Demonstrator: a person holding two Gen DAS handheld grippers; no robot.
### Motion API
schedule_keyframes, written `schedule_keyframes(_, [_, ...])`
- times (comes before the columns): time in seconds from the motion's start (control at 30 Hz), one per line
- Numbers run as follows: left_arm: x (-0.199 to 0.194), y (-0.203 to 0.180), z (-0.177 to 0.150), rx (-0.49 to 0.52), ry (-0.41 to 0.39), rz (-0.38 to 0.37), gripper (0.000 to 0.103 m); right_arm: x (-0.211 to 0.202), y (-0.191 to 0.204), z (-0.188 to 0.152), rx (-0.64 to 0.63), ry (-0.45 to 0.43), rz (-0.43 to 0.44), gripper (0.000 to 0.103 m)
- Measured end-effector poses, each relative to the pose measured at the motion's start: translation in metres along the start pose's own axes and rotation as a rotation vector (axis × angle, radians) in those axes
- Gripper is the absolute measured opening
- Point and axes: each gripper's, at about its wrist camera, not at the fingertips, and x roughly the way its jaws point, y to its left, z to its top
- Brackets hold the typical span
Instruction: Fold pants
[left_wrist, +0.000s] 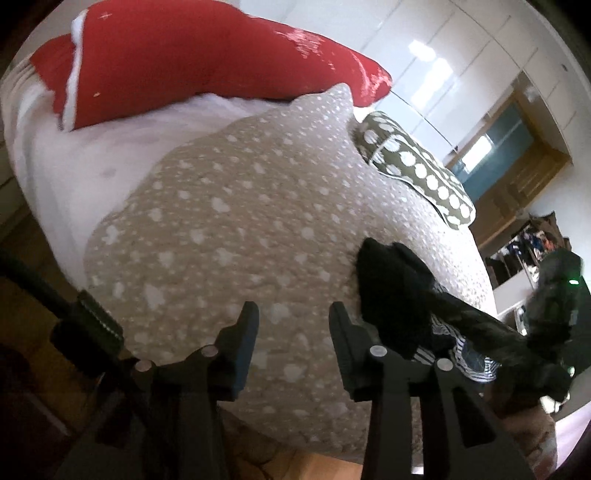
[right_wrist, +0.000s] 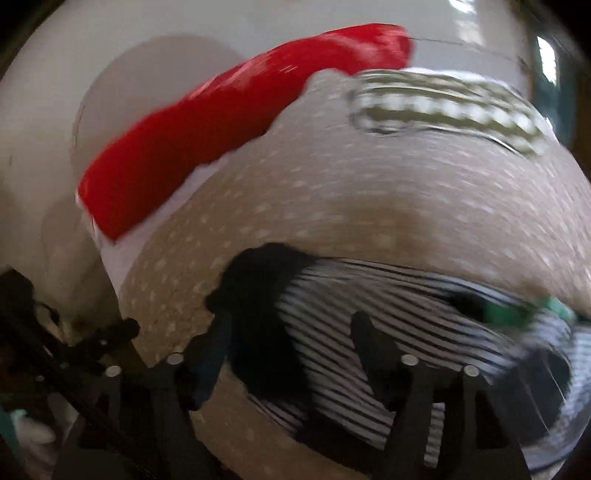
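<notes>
Lying bunched near the edge of the bed, the pants are seen as a dark heap with a black-and-white striped part, resting on the beige spotted blanket. In the right wrist view the same garment fills the lower middle of the picture, though heavy blur is present there and the layers cannot be told apart.

The left claw is spread, nothing is held between its fingers, and it is placed just beside the heap, over bare blanket. The right claw is also spread, with cloth seen between and beyond its fingers; whether any cloth is touched cannot be told.

Several risks are judged from this. Because the garment is crumpled, a waistband or hem may not be found, and more than one layer could be pinched at once, so that the pants would be lifted as a lump, not spread flat. The blanket itself could be caught together with the cloth, since the two lie touching. With the heap so near the bed's edge, a careless pull might send it to the floor. The red cushion and the dotted pillow are well apart and are unlikely to interfere.
</notes>
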Motion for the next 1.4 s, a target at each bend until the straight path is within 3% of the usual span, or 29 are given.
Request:
schedule_keyframes(0.1, [-0.003,0.012,0.000,-0.025,0.000,-0.001,0.038,0.037,0.032,-0.001,-0.199,0.029,-0.172,0.074])
schedule_keyframes(0.13, [-0.004,0.015,0.000,-0.032,-0.001,-0.002,0.038,0.042,0.032,-0.004,-0.230,0.041,-0.191,0.053])
schedule_keyframes(0.17, [-0.005,0.017,0.000,-0.035,-0.002,-0.004,0.038,0.044,0.027,-0.001,-0.213,0.049,-0.175,0.029])
schedule_keyframes(0.27, [-0.010,0.025,0.001,-0.051,-0.013,-0.010,0.038,0.019,-0.011,0.009,0.018,0.008,-0.017,0.019])
schedule_keyframes(0.33, [-0.011,0.032,0.003,-0.073,-0.017,-0.023,0.038,-0.010,-0.047,0.015,0.203,-0.072,0.114,0.019])
schedule_keyframes(0.47, [-0.009,0.038,0.005,-0.099,-0.013,-0.038,0.038,-0.047,-0.093,0.019,0.404,-0.181,0.254,0.019])
schedule_keyframes(0.5, [-0.008,0.038,0.004,-0.105,-0.009,-0.044,0.038,-0.048,-0.097,0.021,0.424,-0.187,0.290,0.019])
schedule_keyframes(0.6, [-0.008,0.036,0.003,-0.111,-0.003,-0.057,0.038,-0.037,-0.087,0.024,0.405,-0.143,0.370,0.035])
schedule_keyframes(0.63, [-0.009,0.035,0.003,-0.104,-0.006,-0.054,0.038,-0.039,-0.081,0.021,0.390,-0.125,0.406,0.048])
schedule_keyframes(0.73, [-0.017,0.034,0.004,-0.100,-0.020,-0.049,0.042,-0.053,-0.071,0.022,0.356,-0.175,0.500,0.053])
schedule_keyframes(0.8, [-0.021,0.034,0.005,-0.098,-0.031,-0.042,0.043,-0.060,-0.066,0.024,0.330,-0.194,0.470,0.053])
schedule_keyframes(0.87, [-0.022,0.033,0.005,-0.096,-0.034,-0.040,0.043,-0.060,-0.061,0.021,0.297,-0.173,0.377,0.049])
schedule_keyframes(0.9, [-0.022,0.031,0.005,-0.093,-0.032,-0.042,0.043,-0.056,-0.057,0.019,0.277,-0.147,0.324,0.043])
schedule_keyframes(0.93, [-0.021,0.029,0.004,-0.088,-0.028,-0.042,0.043,-0.049,-0.053,0.014,0.261,-0.112,0.278,0.028])
schedule_keyframes(1.0, [-0.019,0.022,0.002,-0.071,-0.018,-0.043,0.043,-0.030,-0.050,0.001,0.260,-0.049,0.208,0.023])
schedule_keyframes(1.17, [-0.021,0.004,0.002,-0.029,-0.015,-0.046,0.043,0.019,-0.047,-0.029,0.261,0.134,0.217,0.024])
schedule_keyframes(1.3, [-0.020,-0.024,0.009,0.021,-0.011,-0.073,0.044,-0.007,-0.074,-0.037,0.304,0.011,0.272,0.024])
schedule_keyframes(1.4, [-0.012,-0.068,0.016,0.104,-0.016,-0.114,0.045,-0.022,-0.116,-0.048,0.368,-0.032,0.211,0.024])
